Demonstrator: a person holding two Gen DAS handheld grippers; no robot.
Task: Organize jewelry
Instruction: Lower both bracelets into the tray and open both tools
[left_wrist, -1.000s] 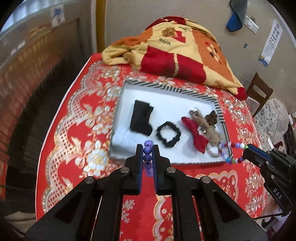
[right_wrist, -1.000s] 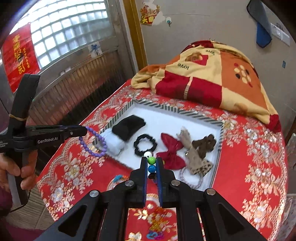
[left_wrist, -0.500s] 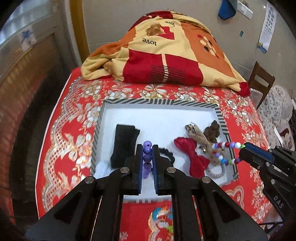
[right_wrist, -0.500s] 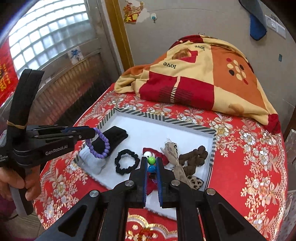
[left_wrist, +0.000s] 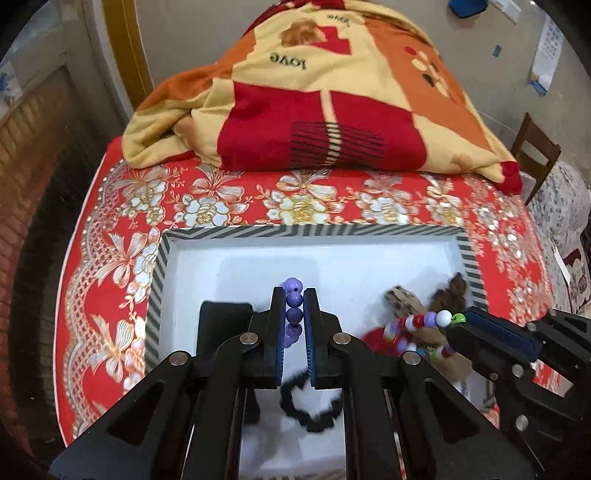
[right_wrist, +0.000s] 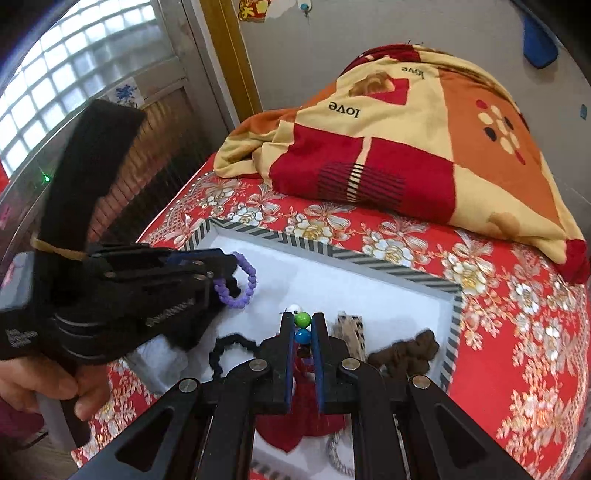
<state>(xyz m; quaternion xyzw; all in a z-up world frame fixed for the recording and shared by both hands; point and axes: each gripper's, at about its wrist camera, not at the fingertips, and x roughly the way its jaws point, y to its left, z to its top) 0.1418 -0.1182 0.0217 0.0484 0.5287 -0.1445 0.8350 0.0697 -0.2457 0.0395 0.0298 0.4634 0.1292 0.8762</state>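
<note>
My left gripper (left_wrist: 294, 295) is shut on a purple bead bracelet (left_wrist: 293, 300), which hangs over the white tray (left_wrist: 258, 254) with the striped rim. The right wrist view shows that same bracelet (right_wrist: 240, 284) dangling from the left gripper (right_wrist: 229, 266). My right gripper (right_wrist: 303, 320) is shut on a multicolour bead bracelet (right_wrist: 303, 326); its loop (left_wrist: 417, 328) hangs over the tray's right part. In the tray lie a black scrunchie (left_wrist: 310, 406), a black cloth (left_wrist: 221, 325), a red bow (right_wrist: 303, 424), a leopard-print piece (right_wrist: 351, 332) and a brown piece (right_wrist: 406, 350).
A folded red, orange and cream blanket (left_wrist: 325, 96) fills the far side of the red floral tablecloth (left_wrist: 110, 295). A wooden chair (left_wrist: 535, 147) stands at the right. A person's hand (right_wrist: 44, 387) holds the left gripper's handle. A window grille (right_wrist: 74, 74) lies to the left.
Both grippers have moved forward and down over the tray, each still shut on its bracelet. The tray now fills the lower part of both views.
</note>
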